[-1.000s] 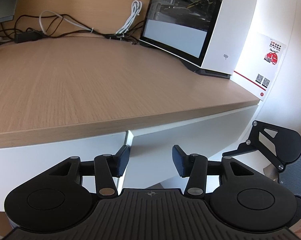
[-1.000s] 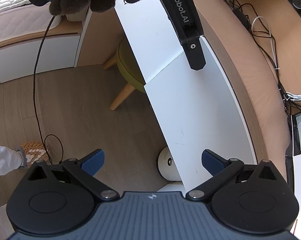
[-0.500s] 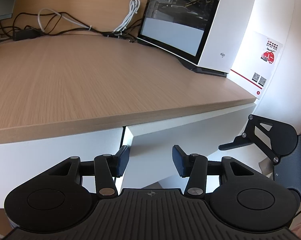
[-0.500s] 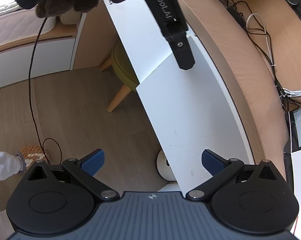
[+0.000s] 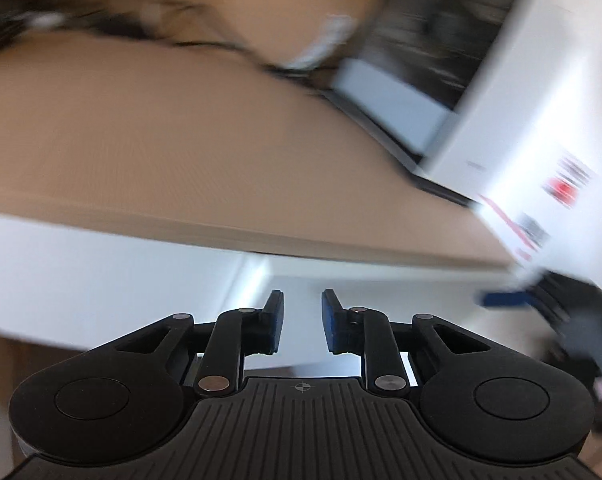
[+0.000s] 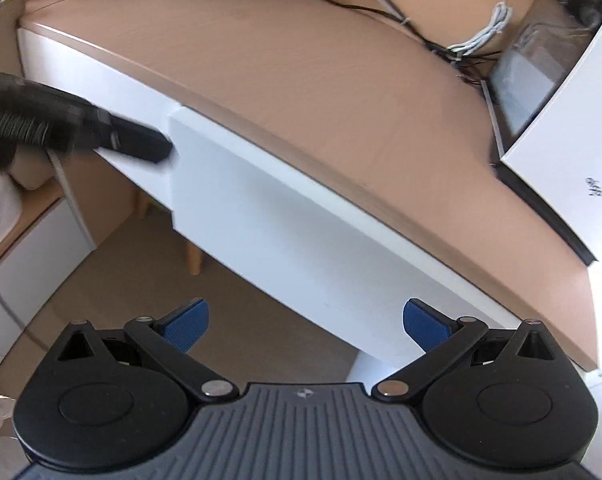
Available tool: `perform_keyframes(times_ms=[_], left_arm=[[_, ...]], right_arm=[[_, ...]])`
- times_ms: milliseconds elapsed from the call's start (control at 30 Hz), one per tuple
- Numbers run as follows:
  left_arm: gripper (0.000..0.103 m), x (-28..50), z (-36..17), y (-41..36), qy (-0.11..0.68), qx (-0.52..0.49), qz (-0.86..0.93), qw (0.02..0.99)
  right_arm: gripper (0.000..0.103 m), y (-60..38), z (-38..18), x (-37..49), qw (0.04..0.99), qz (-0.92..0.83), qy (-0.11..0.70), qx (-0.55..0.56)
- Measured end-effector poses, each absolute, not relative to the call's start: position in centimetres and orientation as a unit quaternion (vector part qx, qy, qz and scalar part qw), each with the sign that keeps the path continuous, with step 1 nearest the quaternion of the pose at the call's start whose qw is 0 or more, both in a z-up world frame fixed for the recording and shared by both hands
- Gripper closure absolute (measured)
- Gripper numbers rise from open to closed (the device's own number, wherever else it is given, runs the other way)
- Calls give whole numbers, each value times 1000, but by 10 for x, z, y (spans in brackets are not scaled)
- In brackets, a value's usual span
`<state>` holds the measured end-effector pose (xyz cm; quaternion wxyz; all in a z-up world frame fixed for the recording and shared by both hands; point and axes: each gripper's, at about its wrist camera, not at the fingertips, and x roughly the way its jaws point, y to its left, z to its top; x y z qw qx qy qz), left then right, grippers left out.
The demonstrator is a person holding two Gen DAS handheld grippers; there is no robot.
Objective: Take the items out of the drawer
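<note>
Here, left gripper (image 5: 302,322) at drawer (image 6: 269,216), jaws narrowed

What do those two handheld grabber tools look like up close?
Both are matte black: a ribbed central body, two round discs, and hinged link arms with silver rivets. The left gripper and right gripper end in blue ribbed pads. A dark glove holds one.

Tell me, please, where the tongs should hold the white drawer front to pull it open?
Probably its left side edge, coming from the left: the drawer front shows no handle, and that edge already stands proud of the neighbouring panel, where the left tongs are.
</note>
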<state>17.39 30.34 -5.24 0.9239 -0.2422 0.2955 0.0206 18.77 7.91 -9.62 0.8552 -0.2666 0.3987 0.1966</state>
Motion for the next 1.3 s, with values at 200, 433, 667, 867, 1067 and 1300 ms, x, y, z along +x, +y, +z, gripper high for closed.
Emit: perform_keyframes(times_ms=[200, 433, 667, 867, 1067, 1300], left_arm=[[80, 190, -43, 315, 312, -227, 7, 922], [77, 204, -43, 316, 327, -240, -5, 914], [81, 209, -48, 323, 339, -248, 0, 908], [73, 209, -52, 328, 334, -255, -26, 907], [61, 209, -53, 333, 331, -246, -64, 909], [55, 208, -52, 328, 329, -238, -74, 911]], right_arm=[[0, 126, -104, 166, 822, 280, 302, -394], [0, 167, -125, 173, 786, 326, 282, -443], [0, 169, -138, 182, 766, 327, 279, -478], [0, 169, -140, 179, 755, 334, 279, -491], [0, 167, -133, 183, 749, 343, 303, -480], [1, 170, -140, 175, 690, 417, 415, -422]])
